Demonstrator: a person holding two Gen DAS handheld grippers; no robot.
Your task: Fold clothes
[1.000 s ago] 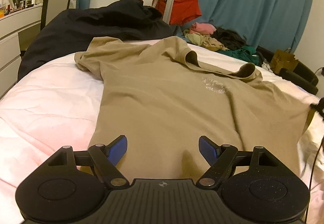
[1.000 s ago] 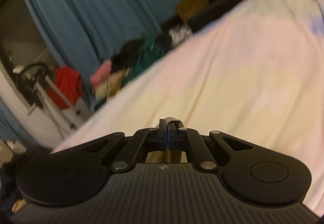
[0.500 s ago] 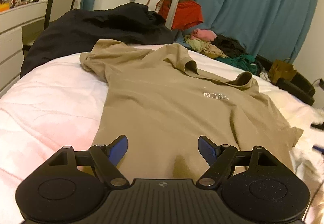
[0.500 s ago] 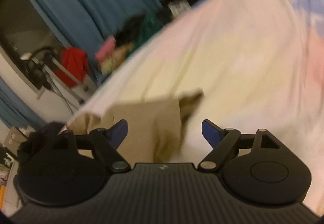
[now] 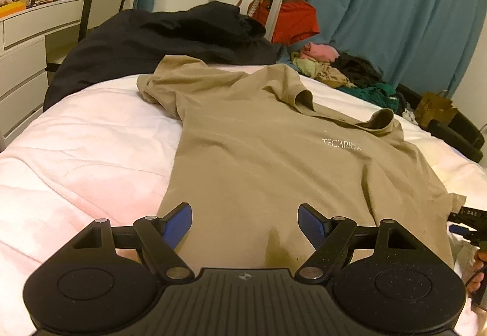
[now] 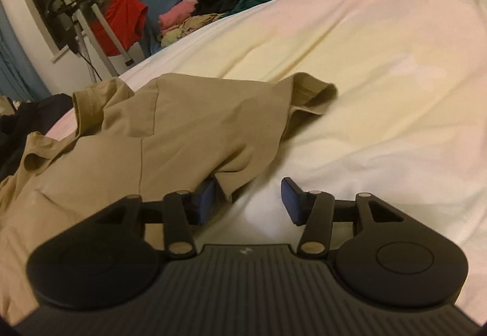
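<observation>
Tan T-shirt (image 5: 268,159) lay spread face-up across the bed (image 5: 91,159), one sleeve (image 6: 307,92) bunched toward the right edge. Right gripper (image 6: 249,199) had just been closing, hem corner between unclenched jaws, nothing pinched; left gripper (image 5: 245,222) released above the hem. Risked catching the bed cover too, or the corner slipping free.

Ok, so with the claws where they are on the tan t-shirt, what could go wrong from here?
1. The right claw has just been closing, yet only a corner of the tan t-shirt lies between its jaws, so it may slip out.
2. The far sleeve is bunched; folding now could trap creases.
3. The left claw hangs open above the hem, leaving that side loose.
</observation>
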